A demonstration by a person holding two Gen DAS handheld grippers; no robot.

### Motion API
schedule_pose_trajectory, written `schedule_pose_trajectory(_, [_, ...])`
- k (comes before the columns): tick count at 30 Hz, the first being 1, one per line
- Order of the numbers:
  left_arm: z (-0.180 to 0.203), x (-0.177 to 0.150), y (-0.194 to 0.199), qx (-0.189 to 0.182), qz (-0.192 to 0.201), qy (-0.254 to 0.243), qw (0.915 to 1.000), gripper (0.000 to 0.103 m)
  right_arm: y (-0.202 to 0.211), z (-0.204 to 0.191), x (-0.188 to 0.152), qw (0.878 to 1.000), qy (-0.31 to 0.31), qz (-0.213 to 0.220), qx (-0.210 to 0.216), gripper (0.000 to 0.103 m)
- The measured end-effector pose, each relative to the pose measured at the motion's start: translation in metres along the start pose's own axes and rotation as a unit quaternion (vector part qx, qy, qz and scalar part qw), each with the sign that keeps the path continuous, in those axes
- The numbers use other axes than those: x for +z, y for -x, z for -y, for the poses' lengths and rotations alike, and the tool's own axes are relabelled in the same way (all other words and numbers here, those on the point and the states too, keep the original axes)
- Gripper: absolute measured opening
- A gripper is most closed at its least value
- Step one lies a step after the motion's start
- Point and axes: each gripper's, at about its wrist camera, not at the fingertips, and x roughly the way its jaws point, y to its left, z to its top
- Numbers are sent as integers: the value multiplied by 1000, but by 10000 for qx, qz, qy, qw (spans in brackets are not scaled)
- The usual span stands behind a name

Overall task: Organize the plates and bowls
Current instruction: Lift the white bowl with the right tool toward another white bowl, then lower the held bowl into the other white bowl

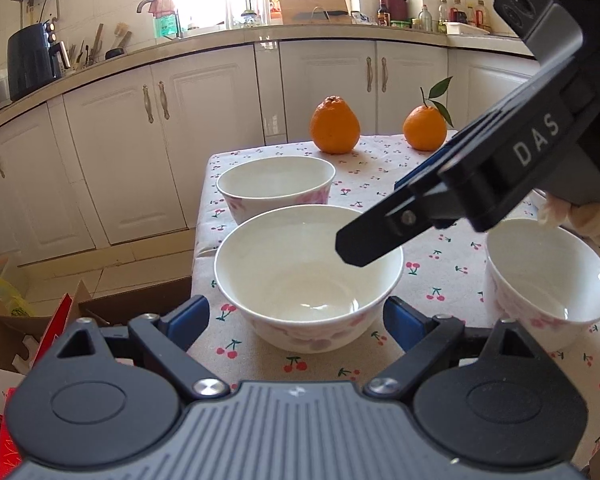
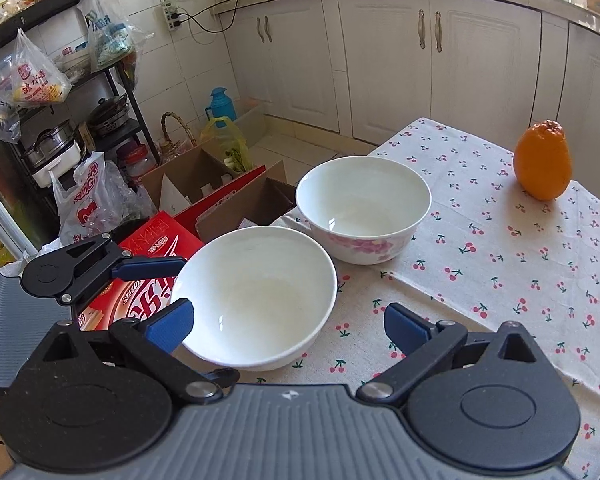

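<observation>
- Three white bowls with pink flowers on the cherry-print tablecloth (image 1: 440,268): near bowl (image 1: 308,276) at the left table edge, far bowl (image 1: 276,186) just behind it, right bowl (image 1: 548,280) well apart to the right.
- No plates in either view.
- Left gripper (image 1: 296,320) spread wide, blue pads straddling the near bowl low on its sides, not yet touching as far as can be told.
- Right gripper (image 2: 288,320) spread too, hovering over the near bowl (image 2: 256,296), nothing pinched; one finger above the rim, the other out over bare cloth.
- Likely step: seizing the near bowl for stacking.
- Best to commit one gripper only; the two crowd each other here.
- Better a rim pinch, one pad inside and one outside the wall, than a squeeze across the glossy round body.
- Mind the table edge beside that bowl: boxes (image 2: 204,184) on the floor below, so lift straight up before carrying over.
- Two oranges (image 1: 334,124) at the back, well clear.
</observation>
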Motion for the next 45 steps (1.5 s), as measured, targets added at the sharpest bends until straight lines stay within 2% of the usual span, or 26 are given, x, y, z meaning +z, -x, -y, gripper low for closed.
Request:
schedule_pose_trajectory(4, [-1,-1,-4,-78,-20,7,10000,93,-11,-1,4,9999,2,-99,76,101])
schedule_pose_trajectory(11, [-2,0,-7,-189,-5,7,9998,93,-27,-1,10,9995,-5,-250,203,86])
schedule_pose_trajectory(19, [-3,1,-7,-274,1,-7,9996,91,-33,-1,12,9992,-44,-305,272,77])
schedule_pose_trajectory(33, [0,9,3,-269,19,-60,9996,91,-26,-3,14,9992,-53,-268,293,76])
schedule_pose_trajectory(45, [20,19,33,-332,50,-305,9990,91,19,-13,4,9993,-125,-132,340,76])
